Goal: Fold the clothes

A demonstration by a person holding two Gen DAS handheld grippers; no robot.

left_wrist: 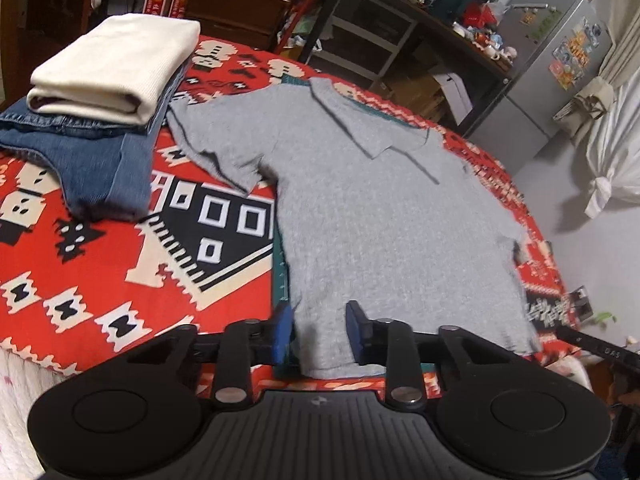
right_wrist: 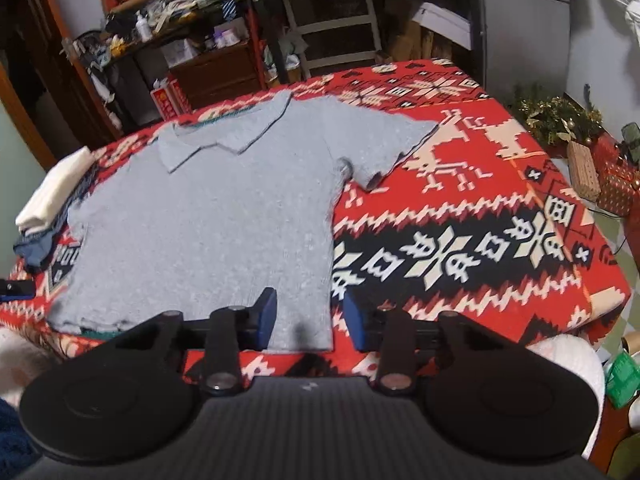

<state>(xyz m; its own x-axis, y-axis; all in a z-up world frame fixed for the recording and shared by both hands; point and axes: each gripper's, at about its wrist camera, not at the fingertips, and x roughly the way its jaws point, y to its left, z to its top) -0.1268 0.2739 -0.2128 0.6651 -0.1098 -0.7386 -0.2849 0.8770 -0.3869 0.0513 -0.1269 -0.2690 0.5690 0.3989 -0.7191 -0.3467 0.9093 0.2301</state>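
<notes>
One grey collared knit shirt (left_wrist: 384, 208) lay flat beyond both grippers' (left_wrist: 318, 332) (right_wrist: 310, 320) open, empty fingers; two folded garments (left_wrist: 108, 80) were stacked beyond the left fingers.

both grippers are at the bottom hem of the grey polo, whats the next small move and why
Probably close both grippers on the hem. The grey polo lies flat and unfolded, and the left gripper and right gripper each hang open over a bottom corner, gripping nothing yet.

Cluttered shelves (right_wrist: 192, 36), grey fridge (left_wrist: 552, 60)
</notes>
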